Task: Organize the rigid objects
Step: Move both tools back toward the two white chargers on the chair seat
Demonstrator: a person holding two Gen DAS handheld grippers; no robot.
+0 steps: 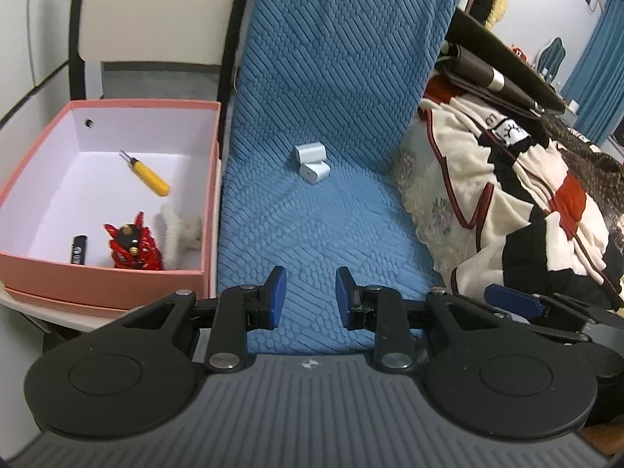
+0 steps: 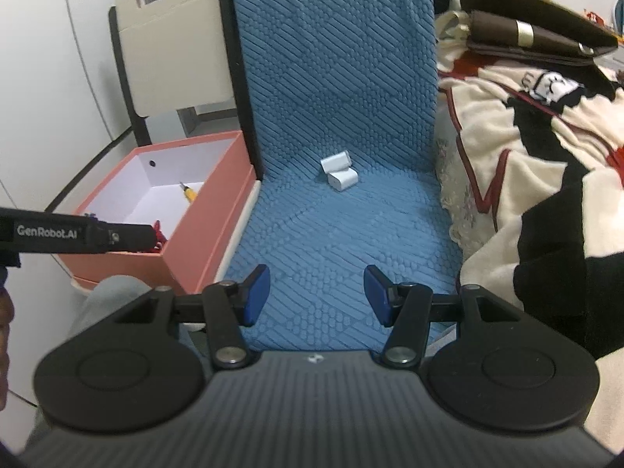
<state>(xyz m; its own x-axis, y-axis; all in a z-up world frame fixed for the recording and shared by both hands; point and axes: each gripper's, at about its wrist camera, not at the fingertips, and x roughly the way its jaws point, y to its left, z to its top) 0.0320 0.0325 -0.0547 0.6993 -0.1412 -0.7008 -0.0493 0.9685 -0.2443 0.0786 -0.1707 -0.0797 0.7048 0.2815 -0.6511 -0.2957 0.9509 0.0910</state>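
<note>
Two small white charger plugs (image 1: 312, 163) (image 2: 338, 171) lie touching each other at the back of a blue quilted seat cushion (image 1: 323, 234) (image 2: 331, 234). Left of the cushion stands a pink box (image 1: 117, 282) (image 2: 195, 249) holding a yellow-handled screwdriver (image 1: 150, 177), a red lion toy (image 1: 132, 245), a small black cylinder (image 1: 78, 247) and a white fluffy clip (image 1: 183, 234). My left gripper (image 1: 311, 296) hovers over the cushion's front, open, nothing between its blue pads. My right gripper (image 2: 316, 296) is beside it, open wider and also empty; one of its blue fingers (image 1: 511, 300) shows in the left wrist view.
A cream, red and black blanket (image 1: 507, 202) (image 2: 546, 148) is heaped right of the cushion, with a dark brown bag (image 1: 503, 78) (image 2: 526, 35) on top. A cream chair back (image 2: 175, 39) stands behind the box. A grey-trousered knee (image 2: 105, 292) is near the box's front.
</note>
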